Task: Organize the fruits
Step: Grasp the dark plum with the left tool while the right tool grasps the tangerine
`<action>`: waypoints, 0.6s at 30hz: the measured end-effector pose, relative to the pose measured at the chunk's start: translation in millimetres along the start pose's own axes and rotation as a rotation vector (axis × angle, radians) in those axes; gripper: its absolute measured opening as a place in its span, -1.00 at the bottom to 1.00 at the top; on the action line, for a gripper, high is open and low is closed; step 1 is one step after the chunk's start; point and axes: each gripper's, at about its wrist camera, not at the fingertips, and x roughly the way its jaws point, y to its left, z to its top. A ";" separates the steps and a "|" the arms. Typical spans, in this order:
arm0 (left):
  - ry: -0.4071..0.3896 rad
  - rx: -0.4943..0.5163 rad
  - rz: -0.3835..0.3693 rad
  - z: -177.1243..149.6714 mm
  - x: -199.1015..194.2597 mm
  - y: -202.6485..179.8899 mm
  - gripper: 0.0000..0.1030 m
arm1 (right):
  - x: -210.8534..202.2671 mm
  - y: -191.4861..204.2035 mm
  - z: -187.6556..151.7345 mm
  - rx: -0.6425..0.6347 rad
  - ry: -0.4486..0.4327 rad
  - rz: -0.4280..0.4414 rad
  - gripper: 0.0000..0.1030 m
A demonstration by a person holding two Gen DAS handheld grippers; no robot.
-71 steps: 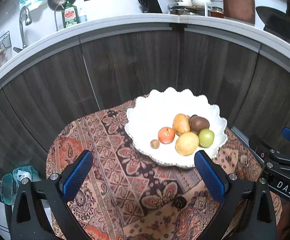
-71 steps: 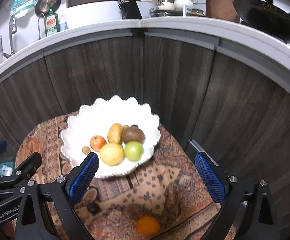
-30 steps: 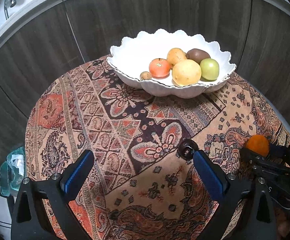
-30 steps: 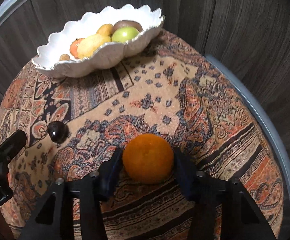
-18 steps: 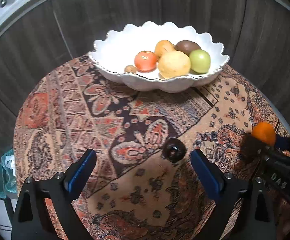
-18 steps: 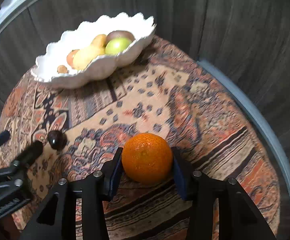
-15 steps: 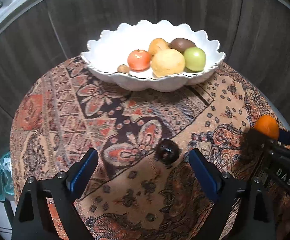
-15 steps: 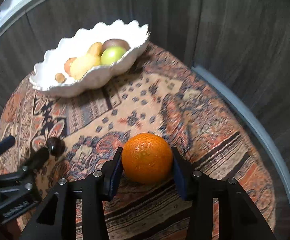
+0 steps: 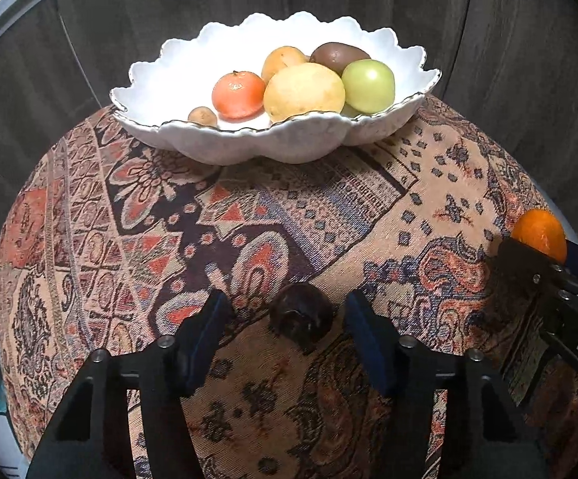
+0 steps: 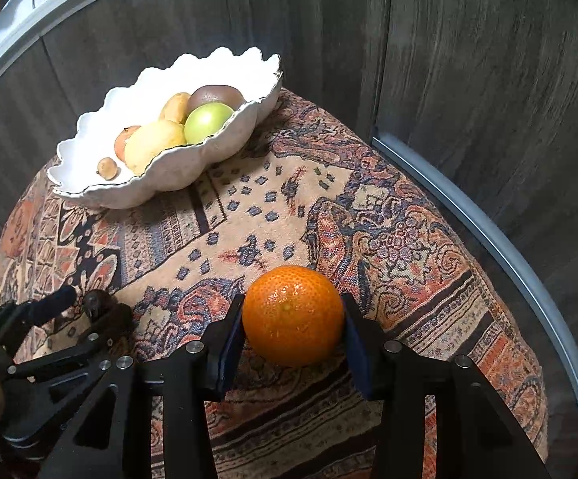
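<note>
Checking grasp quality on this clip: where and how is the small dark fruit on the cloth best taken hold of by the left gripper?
Grip the dark fruit across its widest middle, coming down steeply from above and the near side, as the left gripper does. It is small, round and glossy, so pads off-centre would likely squeeze it out. The jaws have just been closing, with the fruit between them and gaps on both sides. The patterned cloth around it is bare.

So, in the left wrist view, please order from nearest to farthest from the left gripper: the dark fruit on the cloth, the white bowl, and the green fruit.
1. The dark fruit, between the left gripper fingers, on the cloth.
2. The white bowl, further back, its near rim facing the gripper.
3. The green fruit, inside the bowl, right side.
</note>
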 end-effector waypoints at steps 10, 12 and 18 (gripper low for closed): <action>-0.003 0.007 -0.039 2.0 -1.8 -3.8 -0.45 | 0.0 -0.9 0.7 0.004 0.000 0.000 -0.10; -0.003 0.002 -0.038 1.6 -3.1 -3.0 -0.45 | -0.7 -0.3 0.5 0.003 -0.002 -0.002 -0.10; -0.013 -0.007 -0.037 2.7 -12.8 0.7 -0.45 | -6.7 2.4 1.4 -0.005 -0.014 0.000 -0.10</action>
